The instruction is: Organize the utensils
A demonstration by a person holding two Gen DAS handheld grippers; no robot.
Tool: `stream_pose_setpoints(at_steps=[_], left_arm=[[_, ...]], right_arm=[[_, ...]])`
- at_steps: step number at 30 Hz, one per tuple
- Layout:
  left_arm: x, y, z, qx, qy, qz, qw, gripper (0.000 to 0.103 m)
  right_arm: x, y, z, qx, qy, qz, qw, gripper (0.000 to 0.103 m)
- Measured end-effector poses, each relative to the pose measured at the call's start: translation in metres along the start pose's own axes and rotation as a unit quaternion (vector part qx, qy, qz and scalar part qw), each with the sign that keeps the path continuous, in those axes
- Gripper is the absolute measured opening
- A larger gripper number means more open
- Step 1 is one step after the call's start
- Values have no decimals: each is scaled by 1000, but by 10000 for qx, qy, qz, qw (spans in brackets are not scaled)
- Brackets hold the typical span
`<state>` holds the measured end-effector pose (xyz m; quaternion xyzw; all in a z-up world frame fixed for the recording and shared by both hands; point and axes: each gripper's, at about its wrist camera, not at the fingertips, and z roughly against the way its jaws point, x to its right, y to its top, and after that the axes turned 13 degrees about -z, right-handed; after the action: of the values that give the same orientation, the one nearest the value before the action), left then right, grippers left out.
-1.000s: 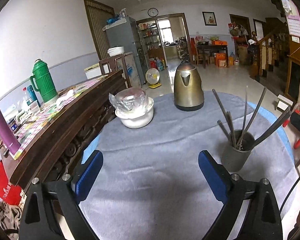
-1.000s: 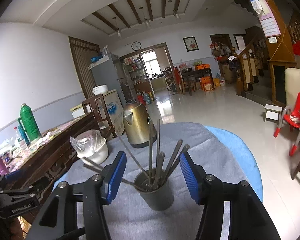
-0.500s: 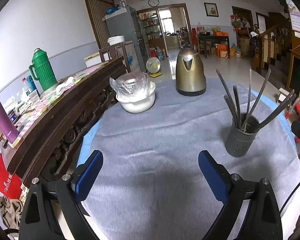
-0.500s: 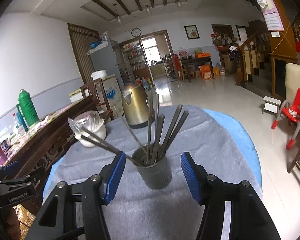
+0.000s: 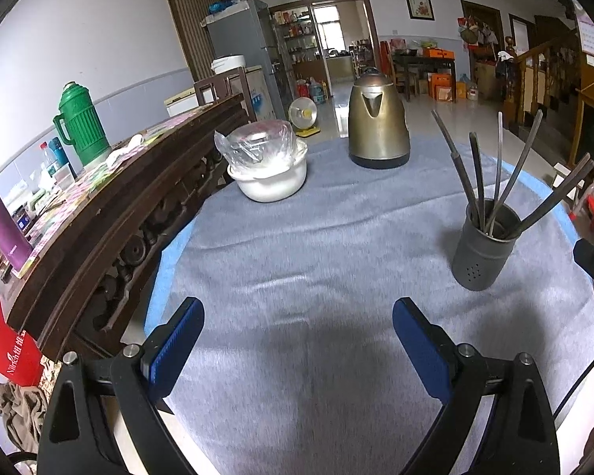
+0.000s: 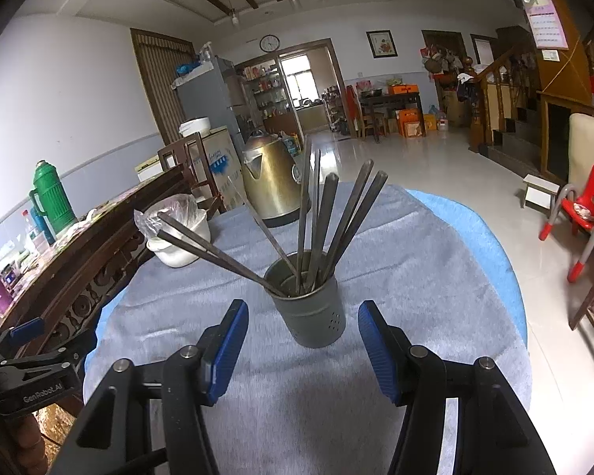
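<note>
A dark grey utensil holder [image 6: 311, 308] stands upright on the grey cloth of the round table [image 6: 415, 277]. Several dark metal utensils [image 6: 316, 221] stand in it, handles fanned out. It also shows in the left wrist view [image 5: 485, 249], at the right. My right gripper [image 6: 303, 346] is open and empty, just in front of the holder and apart from it. My left gripper [image 5: 297, 340] is open and empty over bare cloth near the table's front, left of the holder.
A brass kettle [image 5: 377, 122] stands at the far side of the table. A white bowl covered in plastic wrap [image 5: 267, 166] sits at the far left. A dark wooden sideboard [image 5: 111, 206] with a green thermos [image 5: 81, 122] runs along the left.
Both grippers have pulled back toward the near side and lifted, so the table and holder look farther off. The holder and utensils have not moved. Both grippers stay open.
</note>
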<state>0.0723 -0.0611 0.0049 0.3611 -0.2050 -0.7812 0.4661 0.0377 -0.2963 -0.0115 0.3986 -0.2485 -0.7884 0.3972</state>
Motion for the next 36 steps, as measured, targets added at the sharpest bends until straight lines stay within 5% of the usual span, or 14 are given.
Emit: stream_pose_setpoints(at_steps=[36], left_arm=[[2,-9,-11,-187,-115,40,9998,96]], right_arm=[[-8,-20,-14,-335,-15,2,9994,62]])
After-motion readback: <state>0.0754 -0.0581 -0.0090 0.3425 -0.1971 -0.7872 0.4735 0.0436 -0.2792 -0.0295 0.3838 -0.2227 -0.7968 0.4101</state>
